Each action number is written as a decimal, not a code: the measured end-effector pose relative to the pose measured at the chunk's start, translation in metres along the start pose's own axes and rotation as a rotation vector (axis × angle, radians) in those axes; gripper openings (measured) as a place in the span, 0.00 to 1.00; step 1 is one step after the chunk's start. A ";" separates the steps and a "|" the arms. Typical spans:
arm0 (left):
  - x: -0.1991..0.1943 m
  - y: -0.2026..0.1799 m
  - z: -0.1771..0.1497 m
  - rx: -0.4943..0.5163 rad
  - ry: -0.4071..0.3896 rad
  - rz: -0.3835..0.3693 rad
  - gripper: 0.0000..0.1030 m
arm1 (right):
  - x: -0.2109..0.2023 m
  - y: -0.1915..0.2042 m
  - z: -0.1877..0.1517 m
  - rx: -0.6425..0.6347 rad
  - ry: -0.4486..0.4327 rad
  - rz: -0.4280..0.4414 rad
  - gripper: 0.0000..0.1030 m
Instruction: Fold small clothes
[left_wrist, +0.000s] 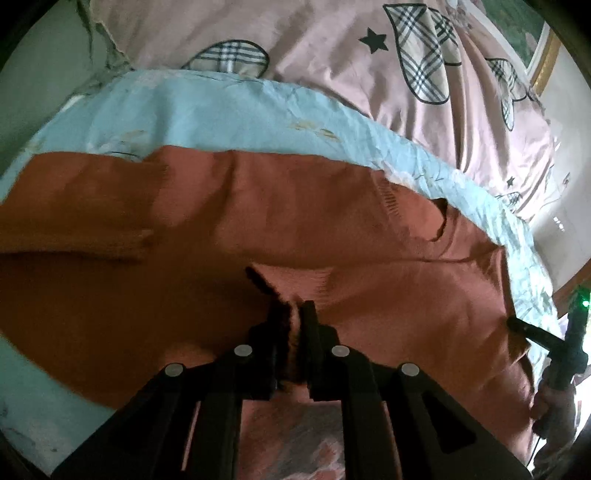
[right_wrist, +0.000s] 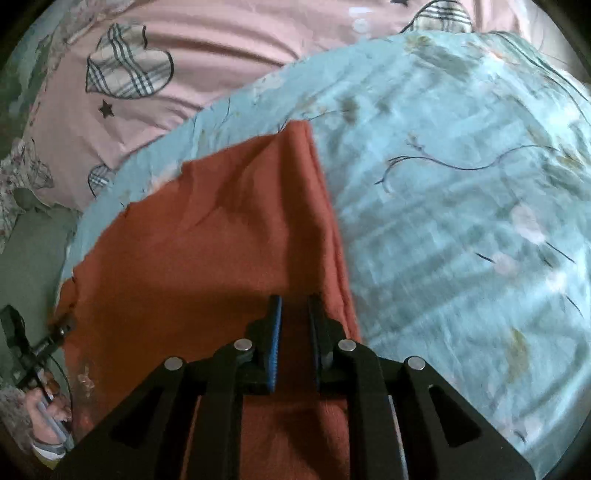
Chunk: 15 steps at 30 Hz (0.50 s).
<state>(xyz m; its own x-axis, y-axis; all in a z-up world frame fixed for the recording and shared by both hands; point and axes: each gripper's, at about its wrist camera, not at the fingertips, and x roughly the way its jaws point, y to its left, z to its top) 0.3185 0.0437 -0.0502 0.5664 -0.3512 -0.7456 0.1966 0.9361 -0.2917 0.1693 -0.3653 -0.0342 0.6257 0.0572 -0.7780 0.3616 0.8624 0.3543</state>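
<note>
My left gripper clamped on bunched knit of rust sweater; my right gripper pinching its side edge. Sweater spread on blue sheet. Fold step begun, I judge; next: lift both edges together, carry across.

one rust sweater, two bedcovers, two hand-held grippers

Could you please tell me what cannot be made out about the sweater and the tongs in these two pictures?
- Left wrist view: the sweater's near hem is hidden behind the left tongs.
- Right wrist view: the fold pinched by the right tongs is shadowed; its layers cannot be counted.
- Both views: the blue cloth is blurred.
</note>
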 end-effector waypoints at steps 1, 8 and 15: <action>-0.006 0.006 -0.002 0.004 -0.006 0.011 0.11 | -0.008 0.005 -0.005 -0.011 -0.005 0.030 0.16; -0.055 0.061 0.002 -0.022 -0.085 0.159 0.14 | -0.021 0.051 -0.049 -0.060 0.052 0.205 0.38; -0.045 0.066 0.019 0.083 -0.077 0.244 0.55 | -0.017 0.075 -0.080 -0.043 0.121 0.253 0.38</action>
<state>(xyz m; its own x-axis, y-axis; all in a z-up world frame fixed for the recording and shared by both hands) 0.3214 0.1222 -0.0241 0.6634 -0.1151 -0.7393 0.1096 0.9924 -0.0561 0.1307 -0.2613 -0.0362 0.6042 0.3311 -0.7248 0.1734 0.8331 0.5252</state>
